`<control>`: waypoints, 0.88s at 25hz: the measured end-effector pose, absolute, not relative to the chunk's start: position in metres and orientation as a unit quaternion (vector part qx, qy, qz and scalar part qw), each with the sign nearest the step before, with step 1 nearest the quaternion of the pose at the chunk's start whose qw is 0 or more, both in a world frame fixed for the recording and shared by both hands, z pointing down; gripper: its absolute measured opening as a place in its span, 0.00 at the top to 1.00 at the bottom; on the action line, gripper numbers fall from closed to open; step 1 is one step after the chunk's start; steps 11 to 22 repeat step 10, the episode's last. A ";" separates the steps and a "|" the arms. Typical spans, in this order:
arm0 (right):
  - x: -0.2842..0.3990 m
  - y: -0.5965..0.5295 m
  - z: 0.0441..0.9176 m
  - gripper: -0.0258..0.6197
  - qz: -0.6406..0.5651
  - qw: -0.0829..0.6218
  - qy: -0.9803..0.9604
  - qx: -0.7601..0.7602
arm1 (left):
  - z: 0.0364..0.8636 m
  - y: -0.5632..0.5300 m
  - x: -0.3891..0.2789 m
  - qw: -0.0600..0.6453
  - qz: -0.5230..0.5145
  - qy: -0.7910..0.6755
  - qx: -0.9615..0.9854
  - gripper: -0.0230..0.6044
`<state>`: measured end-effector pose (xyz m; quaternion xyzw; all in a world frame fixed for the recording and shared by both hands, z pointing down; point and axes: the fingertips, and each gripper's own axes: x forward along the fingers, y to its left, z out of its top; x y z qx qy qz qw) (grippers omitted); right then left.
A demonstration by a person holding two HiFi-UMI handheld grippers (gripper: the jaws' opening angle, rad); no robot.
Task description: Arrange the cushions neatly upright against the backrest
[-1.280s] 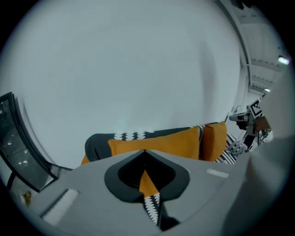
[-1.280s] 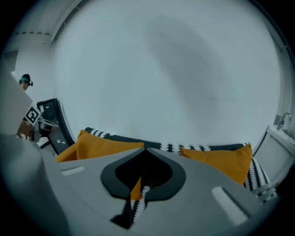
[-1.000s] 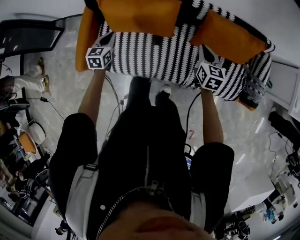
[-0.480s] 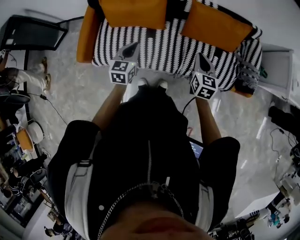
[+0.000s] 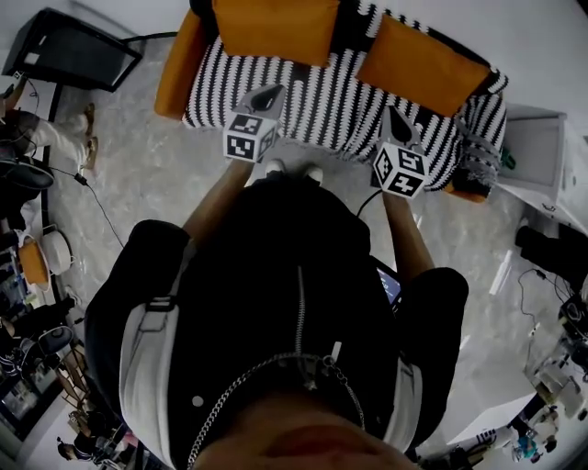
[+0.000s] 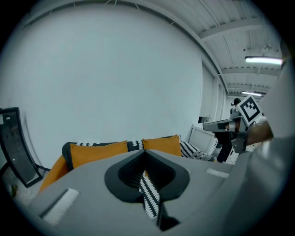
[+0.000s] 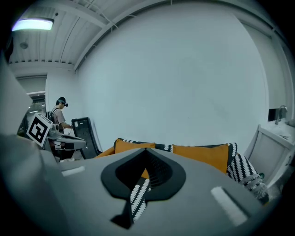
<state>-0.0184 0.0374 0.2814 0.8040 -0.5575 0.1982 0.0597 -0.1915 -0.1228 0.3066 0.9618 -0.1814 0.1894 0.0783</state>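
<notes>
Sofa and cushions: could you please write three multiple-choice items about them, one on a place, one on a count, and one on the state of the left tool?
1. Where are the orange cushions on the sofa?
A. at its front edge
B. against its backrest
C. off it

2. How many orange cushions are there?
A. one
B. two
C. four

3. The left tool's jaws are:
A. closed, empty
B. wide open
C. clamped on a cushion

Answers: B, both lean upright at the back; B, the head view shows two; A, the left gripper view shows them together, gripping nothing.
</notes>
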 end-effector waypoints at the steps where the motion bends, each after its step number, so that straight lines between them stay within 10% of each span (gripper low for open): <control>1: -0.018 0.035 0.278 0.96 0.195 0.059 -0.560 0.803 | 0.305 -0.123 -0.191 0.077 0.189 -0.182 0.962 0.95; 22: -0.017 0.022 0.270 0.96 0.189 0.057 -0.569 0.799 | 0.311 -0.124 -0.186 0.073 0.198 -0.172 0.962 0.95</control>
